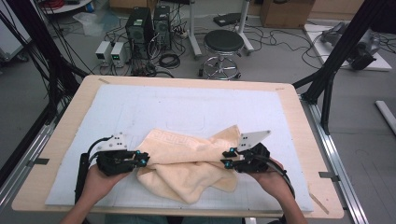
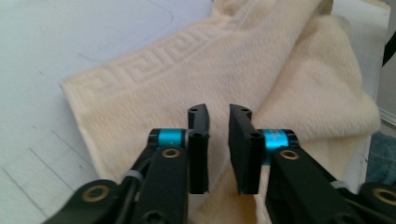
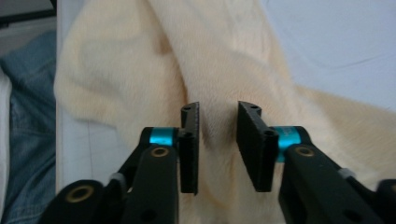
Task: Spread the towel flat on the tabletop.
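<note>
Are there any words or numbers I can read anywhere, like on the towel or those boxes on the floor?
No text can be read.
Cream terry towel: a woven key-shaped border pattern, no letters.
Two small white boxes on the floor: green glowing displays, too small and blurred to read.
Black computer towers: no label legible.

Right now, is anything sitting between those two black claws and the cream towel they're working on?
Nothing visible does. The left gripper and the right gripper sit at opposite sides of the crumpled towel, with only towel fabric ahead of their jaws. In both gripper views the jaws stand apart with a gap between them, not pinching the cloth.
</note>
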`<state>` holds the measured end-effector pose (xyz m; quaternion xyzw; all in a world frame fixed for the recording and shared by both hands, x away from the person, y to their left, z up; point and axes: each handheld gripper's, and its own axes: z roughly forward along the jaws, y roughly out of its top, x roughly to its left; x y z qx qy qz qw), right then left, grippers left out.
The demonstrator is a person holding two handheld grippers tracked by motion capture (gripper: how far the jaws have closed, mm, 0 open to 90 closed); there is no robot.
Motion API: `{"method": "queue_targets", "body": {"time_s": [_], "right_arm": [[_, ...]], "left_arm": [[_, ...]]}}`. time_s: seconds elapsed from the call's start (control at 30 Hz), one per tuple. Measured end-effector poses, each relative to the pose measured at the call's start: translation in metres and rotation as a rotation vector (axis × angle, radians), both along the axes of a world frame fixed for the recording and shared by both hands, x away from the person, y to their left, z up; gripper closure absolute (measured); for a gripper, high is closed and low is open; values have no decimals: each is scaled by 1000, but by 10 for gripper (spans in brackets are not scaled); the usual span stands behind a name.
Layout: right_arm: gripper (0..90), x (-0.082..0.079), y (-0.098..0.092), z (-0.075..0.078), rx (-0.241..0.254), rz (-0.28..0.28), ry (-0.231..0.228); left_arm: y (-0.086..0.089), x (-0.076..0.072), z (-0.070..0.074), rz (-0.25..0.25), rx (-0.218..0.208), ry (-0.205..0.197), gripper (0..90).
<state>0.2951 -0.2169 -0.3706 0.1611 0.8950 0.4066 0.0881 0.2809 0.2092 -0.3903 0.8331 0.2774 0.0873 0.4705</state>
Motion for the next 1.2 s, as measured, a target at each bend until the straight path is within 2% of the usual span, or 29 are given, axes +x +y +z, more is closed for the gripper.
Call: {"method": "queue_targets", "body": {"time_s": [0.1,0.13,0.2,0.27,0.37,0.43,0.47,0.53,0.6,0.67,0.73,0.8,0.83,0.87,0.93,0.97,1.13,1.2], "right_arm": [[620,8,-3,14,14,-14,-22],[614,13,-4,18,8,-26,-34],[609,23,-8,20,11,-56,-47],[590,34,-11,16,-9,-91,-39],[564,47,-13,2,-33,-137,-26],[534,56,-13,-9,-73,-155,15],[530,61,-13,-14,-88,-157,38],[525,70,-13,-25,-117,-167,82],[528,77,-13,-34,-122,-180,131],[550,81,-11,-41,-133,-173,163],[601,82,-9,-47,-137,-160,196],[652,84,-8,-51,-133,-156,229],[682,84,-8,-51,-124,-154,236],[712,84,-8,-51,-121,-148,247],[786,84,-7,-52,-119,-132,248],[836,84,-7,-51,-126,-127,233],[872,81,-6,-39,-126,-130,162],[873,81,-9,-32,-107,-147,131]], "left_arm": [[2,16,14,28,-21,-32,698],[2,21,16,41,-40,-35,687],[1,30,16,76,-50,-61,672],[-3,41,12,96,-17,-77,636],[-12,58,0,87,34,-66,605],[-19,68,-8,84,78,-73,593],[-22,74,-12,83,85,-68,587],[-25,83,-22,83,99,-33,581],[-29,89,-33,63,146,23,580],[-32,92,-43,48,190,77,619],[-33,90,-44,63,177,69,694],[-34,87,-42,67,225,46,803],[-35,86,-43,59,226,60,871],[-35,86,-43,63,229,56,877],[-37,84,-43,76,227,59,888],[-37,83,-43,75,233,54,891],[-29,82,-40,82,193,65,894],[-24,83,-36,100,149,53,894]]}}
